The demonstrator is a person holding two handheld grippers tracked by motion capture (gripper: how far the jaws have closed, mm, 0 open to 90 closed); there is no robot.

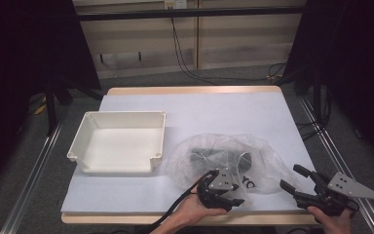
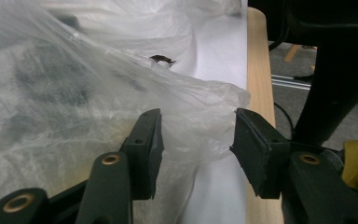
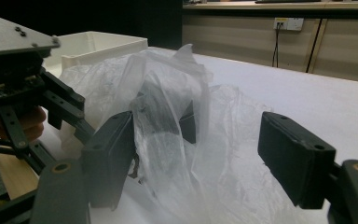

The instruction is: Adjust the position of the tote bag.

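A crumpled clear plastic bag (image 1: 224, 156) with dark objects inside lies on the white table near its front edge. My left gripper (image 1: 230, 194) sits at the bag's near edge, held in a hand. In the left gripper view the left gripper (image 2: 198, 140) stands open, with a fold of the bag (image 2: 205, 107) between its jaws and the pads apart from it. My right gripper (image 1: 292, 178) is open just right of the bag. In the right gripper view the right gripper (image 3: 200, 154) spans the bag (image 3: 177, 116) loosely, film draped over its left jaw.
A white empty tray (image 1: 85, 134) stands on the left half of the table. The table's wooden front edge (image 1: 126, 218) runs just below both hands. Black frames and cables stand beyond the far edge. The left gripper's body (image 3: 18, 93) is close at the left of the right gripper view.
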